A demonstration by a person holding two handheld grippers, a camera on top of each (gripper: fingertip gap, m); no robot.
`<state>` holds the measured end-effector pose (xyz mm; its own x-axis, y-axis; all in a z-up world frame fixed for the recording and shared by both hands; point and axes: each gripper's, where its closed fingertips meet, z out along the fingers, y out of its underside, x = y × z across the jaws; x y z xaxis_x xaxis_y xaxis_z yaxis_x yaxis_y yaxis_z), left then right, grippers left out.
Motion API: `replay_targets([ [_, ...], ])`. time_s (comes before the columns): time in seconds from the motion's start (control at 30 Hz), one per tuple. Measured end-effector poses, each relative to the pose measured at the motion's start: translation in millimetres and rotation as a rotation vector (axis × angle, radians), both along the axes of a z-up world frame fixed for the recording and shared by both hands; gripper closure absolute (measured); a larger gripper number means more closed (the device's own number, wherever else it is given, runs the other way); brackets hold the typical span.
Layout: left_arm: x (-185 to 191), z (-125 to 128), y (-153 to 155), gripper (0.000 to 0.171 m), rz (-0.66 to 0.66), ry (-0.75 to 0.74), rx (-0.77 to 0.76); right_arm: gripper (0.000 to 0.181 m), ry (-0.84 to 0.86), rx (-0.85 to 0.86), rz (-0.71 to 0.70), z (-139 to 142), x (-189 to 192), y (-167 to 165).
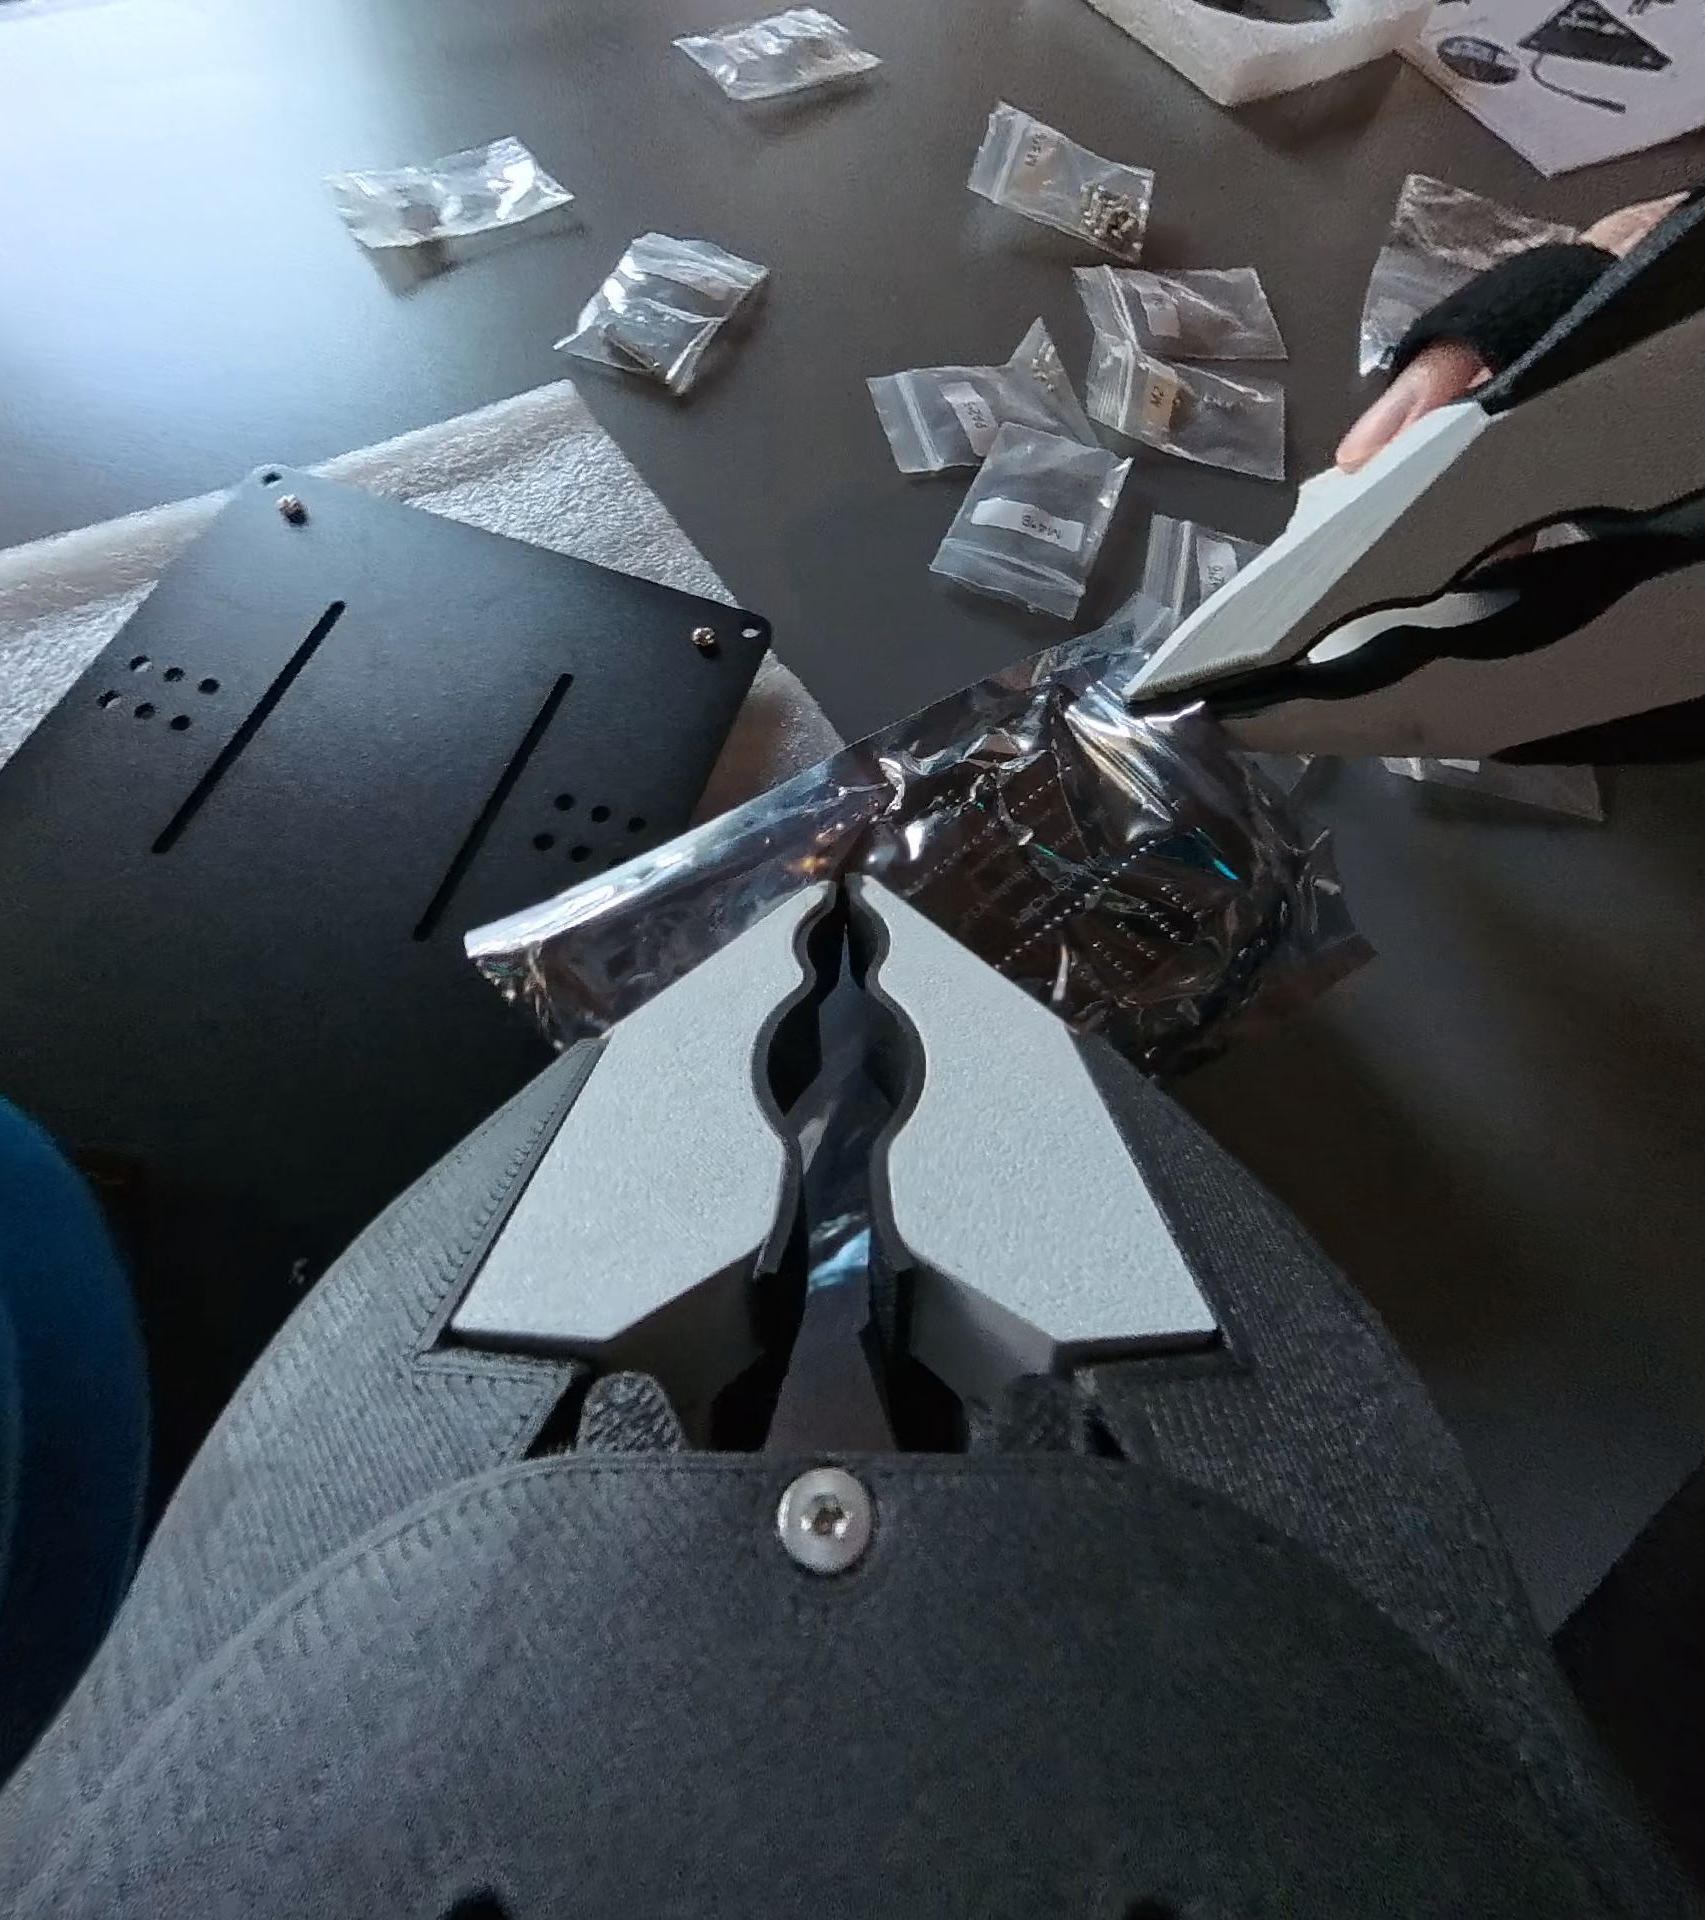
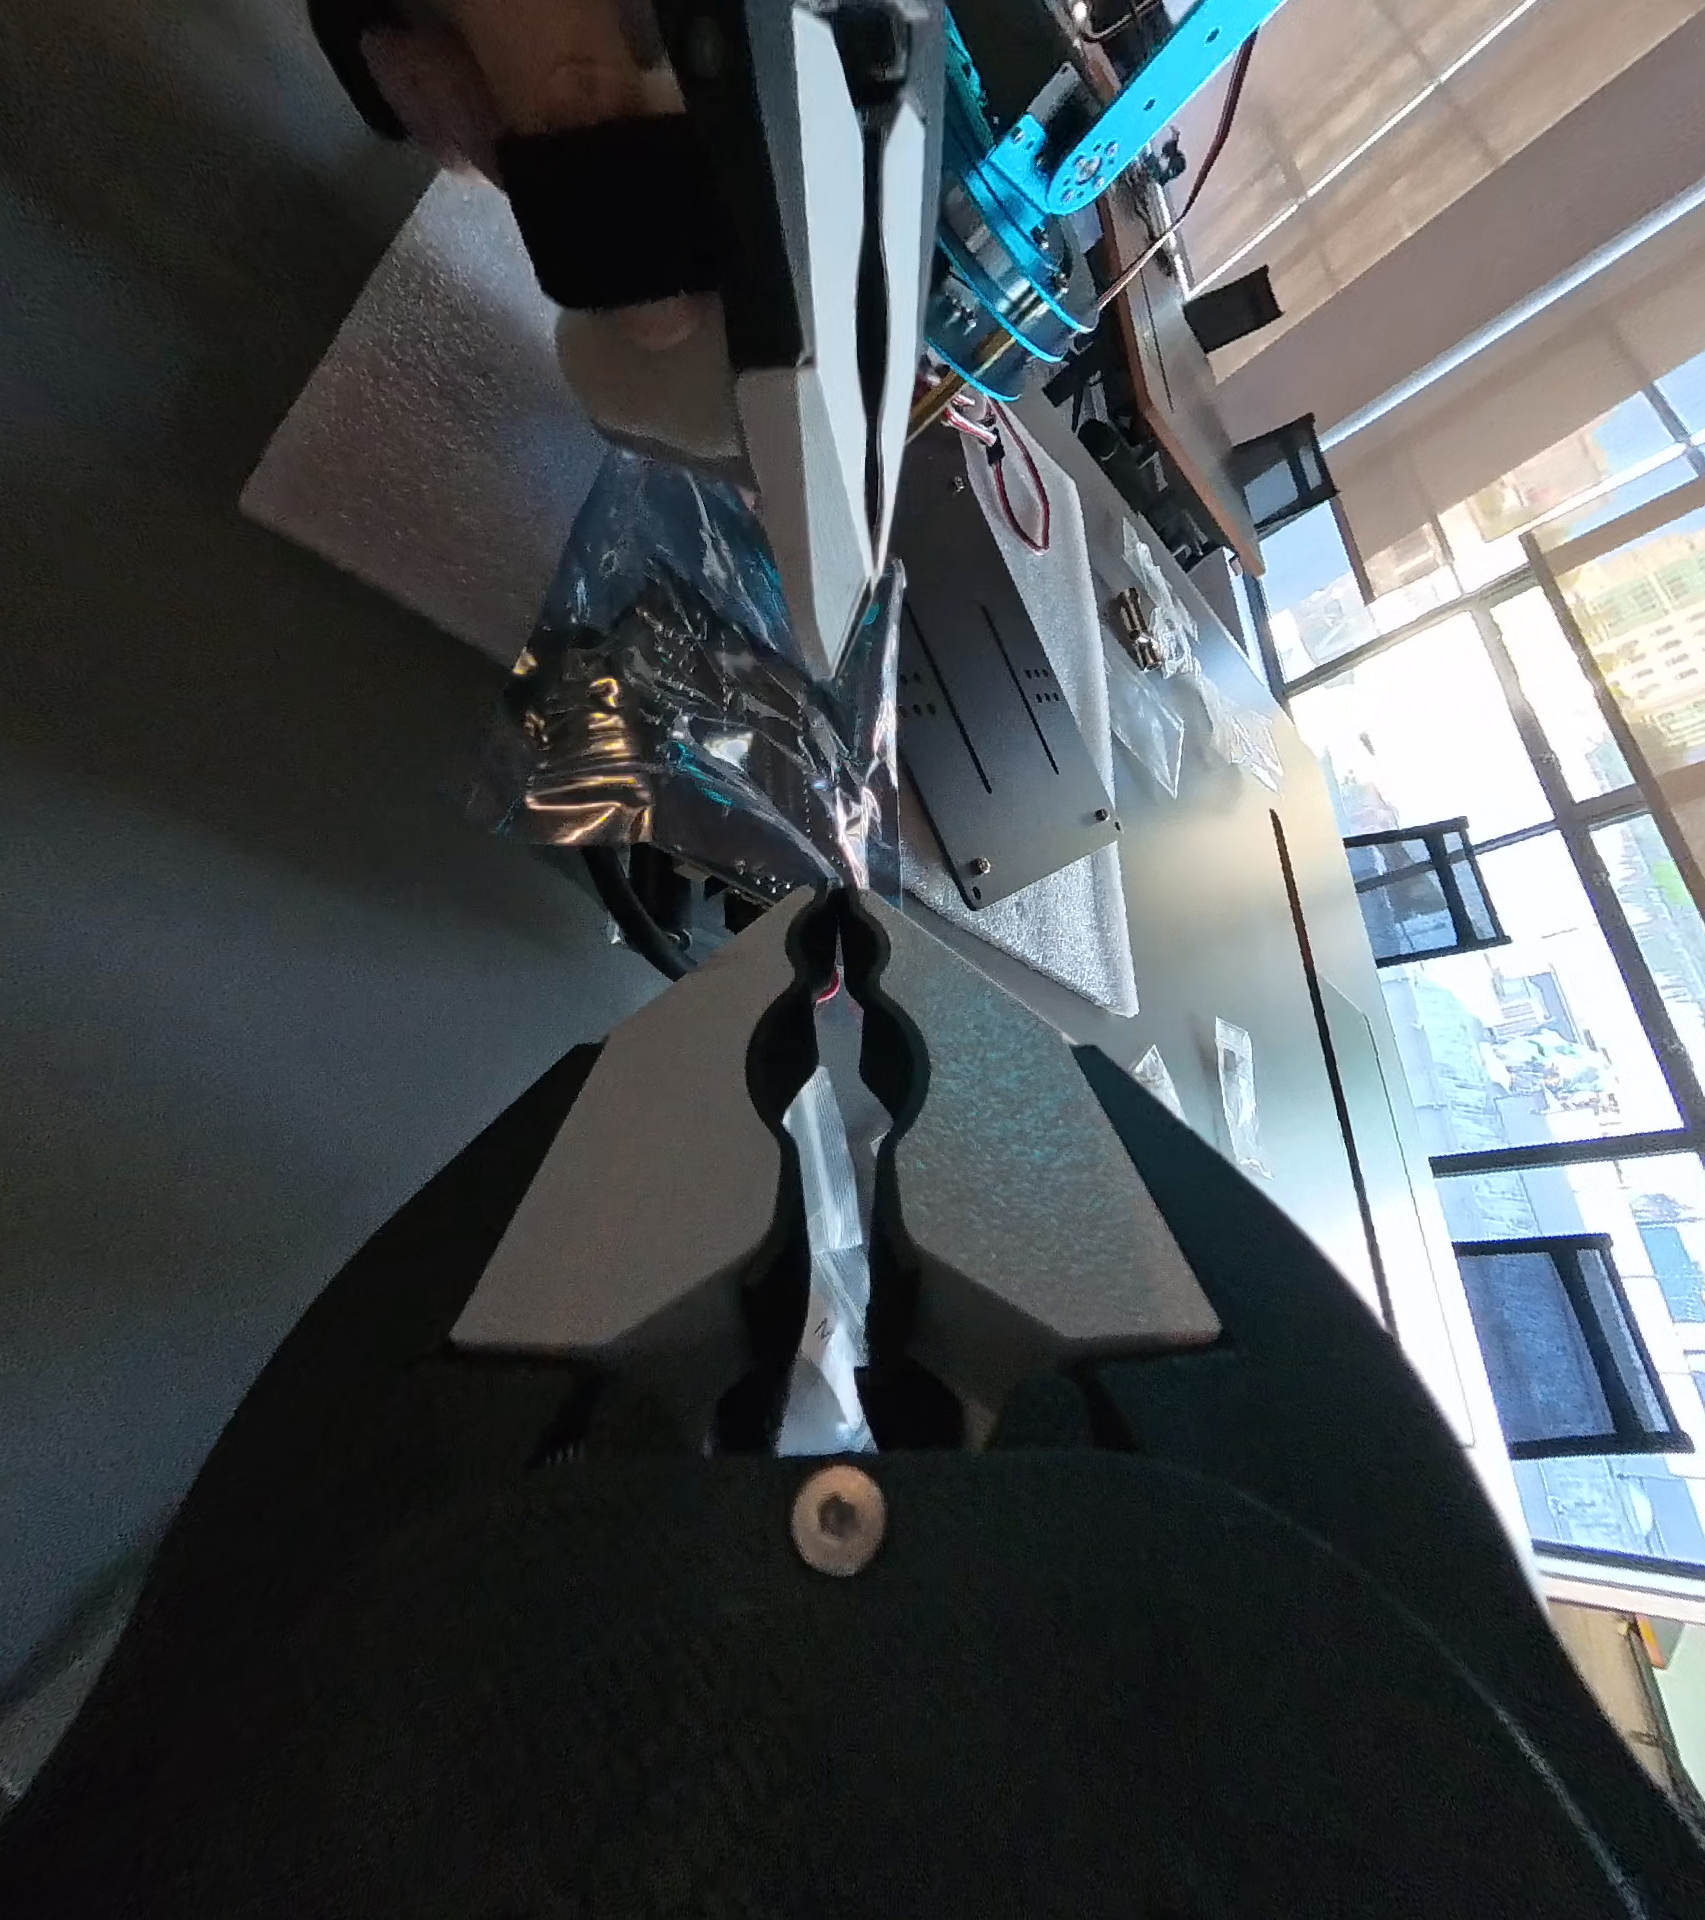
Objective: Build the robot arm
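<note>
Both pairs of jaws are clenched on one crinkled silver foil bag (image 1: 1087,862); the left gripper (image 1: 844,883) pinches its sealed strip at the near edge, the right gripper (image 1: 1139,698) bites the far right corner, so the bag hangs between them above the dark table (image 1: 1450,1039); a circuit board shows dimly through the foil. Left of the bag lies a flat black metal plate (image 1: 308,790), slotted and drilled, on white foam sheet (image 1: 474,468); small clear plastic bags (image 1: 1030,520) of hardware lie scattered beyond. A gloved hand (image 1: 1492,312) grips the right gripper, angled down from the right.
</note>
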<state>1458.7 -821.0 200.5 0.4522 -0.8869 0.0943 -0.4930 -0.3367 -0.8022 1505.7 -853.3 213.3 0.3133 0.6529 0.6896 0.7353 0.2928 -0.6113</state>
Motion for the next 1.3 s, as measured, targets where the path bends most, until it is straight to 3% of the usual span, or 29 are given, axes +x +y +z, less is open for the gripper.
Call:
replay_targets([
  [0.2,-31,10,-10,0.169,0.157,-0.051,-0.037,0.181,-0.067,0.073,0.069,-2,3,-4],
  [0.37,-69,2,-15,0.162,0.259,-0.030,-0.081,0.181,0.000,0.034,0.148,5,-4,-15],
  [0.53,-65,13,-18,0.146,0.252,-0.157,-0.208,0.181,-0.121,0.085,0.234,-1,-1,-25],
  [0.67,-64,13,-16,0.138,0.251,-0.127,-0.153,0.181,-0.156,0.119,0.322,-3,7,-40],
  [0.97,-28,4,-11,0.129,0.127,-0.158,-0.276,0.181,-0.227,0.220,0.437,-10,19,-57],
  [1.13,-11,-6,-20,0.135,0.071,-0.160,-0.408,0.181,-0.239,0.288,0.459,-10,21,-59],
  [1.3,-16,-5,-27,0.164,0.063,-0.138,-0.371,0.181,-0.222,0.318,0.477,-8,22,-52],
])
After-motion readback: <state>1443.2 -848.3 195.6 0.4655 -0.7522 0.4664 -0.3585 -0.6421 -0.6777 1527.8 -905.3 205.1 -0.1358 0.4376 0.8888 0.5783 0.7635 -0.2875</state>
